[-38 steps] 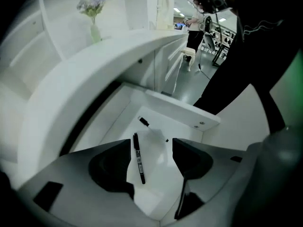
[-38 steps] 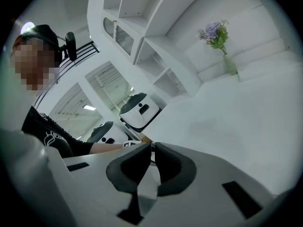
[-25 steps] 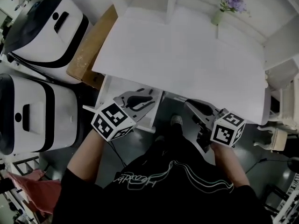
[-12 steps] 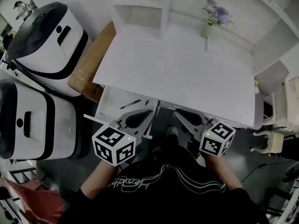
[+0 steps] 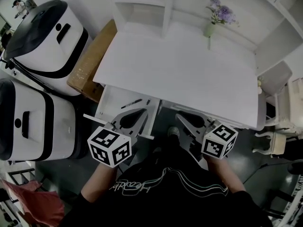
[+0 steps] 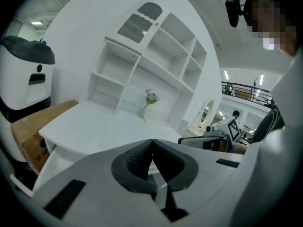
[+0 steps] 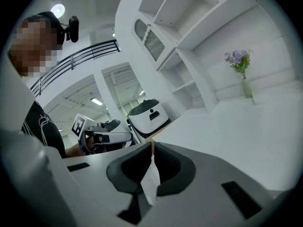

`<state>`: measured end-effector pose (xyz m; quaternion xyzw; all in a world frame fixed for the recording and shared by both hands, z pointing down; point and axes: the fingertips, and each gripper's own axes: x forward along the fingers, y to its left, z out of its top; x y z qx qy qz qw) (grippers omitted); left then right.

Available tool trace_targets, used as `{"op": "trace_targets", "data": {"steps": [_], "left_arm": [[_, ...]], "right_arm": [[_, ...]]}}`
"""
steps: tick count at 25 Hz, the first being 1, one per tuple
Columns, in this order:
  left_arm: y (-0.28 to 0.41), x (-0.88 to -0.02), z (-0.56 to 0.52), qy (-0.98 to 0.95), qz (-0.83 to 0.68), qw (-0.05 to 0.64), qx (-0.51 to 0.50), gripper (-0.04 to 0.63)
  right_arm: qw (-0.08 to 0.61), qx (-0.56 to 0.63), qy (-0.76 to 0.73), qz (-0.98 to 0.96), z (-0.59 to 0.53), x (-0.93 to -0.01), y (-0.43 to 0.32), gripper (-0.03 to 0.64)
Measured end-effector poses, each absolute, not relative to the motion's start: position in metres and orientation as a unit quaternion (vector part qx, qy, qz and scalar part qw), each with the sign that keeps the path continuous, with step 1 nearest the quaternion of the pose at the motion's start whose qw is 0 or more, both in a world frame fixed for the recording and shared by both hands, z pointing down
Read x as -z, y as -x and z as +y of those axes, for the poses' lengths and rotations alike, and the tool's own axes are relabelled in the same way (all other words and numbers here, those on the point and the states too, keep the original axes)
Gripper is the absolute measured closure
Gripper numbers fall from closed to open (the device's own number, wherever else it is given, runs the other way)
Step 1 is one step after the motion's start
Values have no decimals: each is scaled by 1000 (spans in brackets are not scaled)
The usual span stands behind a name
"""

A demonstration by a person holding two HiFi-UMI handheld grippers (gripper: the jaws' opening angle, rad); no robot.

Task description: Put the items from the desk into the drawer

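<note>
The white desk [image 5: 180,70] has an open drawer [image 5: 111,102] under its left front edge. A dark pen [image 5: 133,103] lies inside the drawer. My left gripper [image 5: 151,109] hovers at the drawer's front right corner, shut with nothing in it; its pads meet in the left gripper view [image 6: 152,141]. My right gripper [image 5: 179,119] hangs just below the desk's front edge, also shut and empty, with its jaw tips touching [image 7: 152,143]. Each gripper shows in the other's view: the right gripper [image 6: 208,141] and the left gripper [image 7: 102,136]. The desk top carries only a vase of purple flowers [image 5: 210,27].
Two white-and-black machines [image 5: 42,30] [image 5: 28,122] stand to the left of the desk. A cardboard box [image 5: 92,56] leans between them and the desk. White shelves [image 5: 142,4] rise at the desk's back. A white chair [image 5: 284,126] is at the right.
The left gripper has drawn back from over the drawer toward the person and rolled, and the pen now shows in the drawer. The right gripper shifted slightly left.
</note>
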<state>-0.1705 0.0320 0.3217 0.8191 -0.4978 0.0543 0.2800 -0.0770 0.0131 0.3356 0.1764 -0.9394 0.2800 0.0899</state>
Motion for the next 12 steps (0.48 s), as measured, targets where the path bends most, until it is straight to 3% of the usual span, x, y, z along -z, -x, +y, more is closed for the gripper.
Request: {"op": "trace_targets", "data": {"steps": [12], "left_arm": [[165, -329, 28, -815, -502, 286, -53, 575]], "right_arm": [[93, -280, -169, -941, 9, -337, 77, 565]]}}
